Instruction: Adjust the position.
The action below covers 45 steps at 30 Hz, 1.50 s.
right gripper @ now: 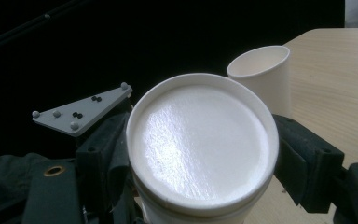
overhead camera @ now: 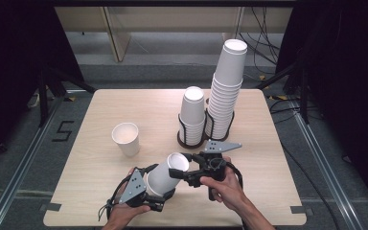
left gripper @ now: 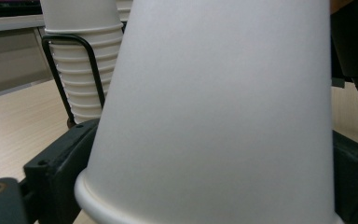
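A white paper cup [overhead camera: 164, 175] lies tilted above the table's front edge, held between my two grippers, base pointing up and right. My left gripper [overhead camera: 154, 188] is shut around its wide rim end; in the left gripper view the cup wall [left gripper: 214, 102] rises between the jaws and touches them. My right gripper [overhead camera: 180, 165] is shut on the narrow base end. In the right gripper view the round base [right gripper: 200, 144] faces the camera with a black jaw against each side. A second rim edge [right gripper: 168, 207] just below it suggests nested cups.
A single upright cup [overhead camera: 126, 138] [right gripper: 261, 74] stands left of centre on the wooden table [overhead camera: 124, 103]. Behind the grippers, two black wire holders [overhead camera: 190, 139] carry inverted cup stacks, a short one [overhead camera: 192, 110] [left gripper: 81, 60] and a tall one [overhead camera: 227, 86].
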Each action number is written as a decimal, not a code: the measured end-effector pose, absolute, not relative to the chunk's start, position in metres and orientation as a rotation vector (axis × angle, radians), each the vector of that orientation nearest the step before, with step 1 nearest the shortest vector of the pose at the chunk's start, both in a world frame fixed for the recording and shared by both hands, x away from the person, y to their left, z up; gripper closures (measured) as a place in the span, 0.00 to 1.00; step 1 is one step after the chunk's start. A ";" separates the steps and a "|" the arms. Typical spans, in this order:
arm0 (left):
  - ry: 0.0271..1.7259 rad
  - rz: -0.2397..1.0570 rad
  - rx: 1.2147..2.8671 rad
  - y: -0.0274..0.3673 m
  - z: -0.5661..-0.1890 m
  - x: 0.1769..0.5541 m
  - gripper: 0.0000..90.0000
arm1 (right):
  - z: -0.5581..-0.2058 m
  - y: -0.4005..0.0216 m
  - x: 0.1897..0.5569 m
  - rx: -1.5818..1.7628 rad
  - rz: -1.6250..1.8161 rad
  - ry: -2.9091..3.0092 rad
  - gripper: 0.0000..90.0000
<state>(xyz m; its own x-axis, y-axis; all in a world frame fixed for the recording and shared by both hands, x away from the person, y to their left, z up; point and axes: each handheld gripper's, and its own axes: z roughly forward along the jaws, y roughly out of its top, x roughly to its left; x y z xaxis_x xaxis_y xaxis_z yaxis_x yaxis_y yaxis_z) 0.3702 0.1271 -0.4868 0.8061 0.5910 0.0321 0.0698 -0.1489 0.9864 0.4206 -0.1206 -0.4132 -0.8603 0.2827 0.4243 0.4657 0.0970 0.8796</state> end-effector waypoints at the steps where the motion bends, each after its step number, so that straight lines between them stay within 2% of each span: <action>1: 0.523 0.490 1.688 0.128 -0.486 0.370 0.07 | -0.413 -0.121 0.421 -0.764 -1.868 -2.209 0.29; 10: 0.498 0.498 1.800 0.129 -0.486 0.371 0.15 | -0.414 -0.123 0.424 -0.721 -1.778 -2.309 0.26; 13: 0.461 0.505 1.875 0.129 -0.485 0.371 0.16 | -0.410 -0.123 0.423 -0.666 -1.710 -2.467 0.20; 16: 0.426 0.508 1.943 0.128 -0.484 0.371 0.16 | -0.404 -0.122 0.418 -0.592 -1.618 -2.650 0.19; 32: 0.261 0.540 2.256 0.121 -0.477 0.364 0.17 | -0.402 -0.105 0.395 -0.170 -1.168 -3.085 0.22; 41: 0.214 0.564 2.309 0.116 -0.476 0.358 0.17 | -0.416 -0.088 0.385 -0.010 -0.943 -3.228 0.20; 45: 0.189 0.565 2.325 0.114 -0.476 0.357 0.17 | -0.421 -0.085 0.379 -0.089 -0.845 -3.212 0.23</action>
<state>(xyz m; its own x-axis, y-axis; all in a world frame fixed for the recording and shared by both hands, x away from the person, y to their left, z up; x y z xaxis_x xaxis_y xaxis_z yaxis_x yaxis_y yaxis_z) 0.3572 0.1143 -0.4765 0.8929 0.2913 0.3432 -0.0266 -0.7269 0.6862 0.3794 -0.0855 -0.4205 -0.9823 0.0973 -0.1601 0.0059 0.8702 0.4927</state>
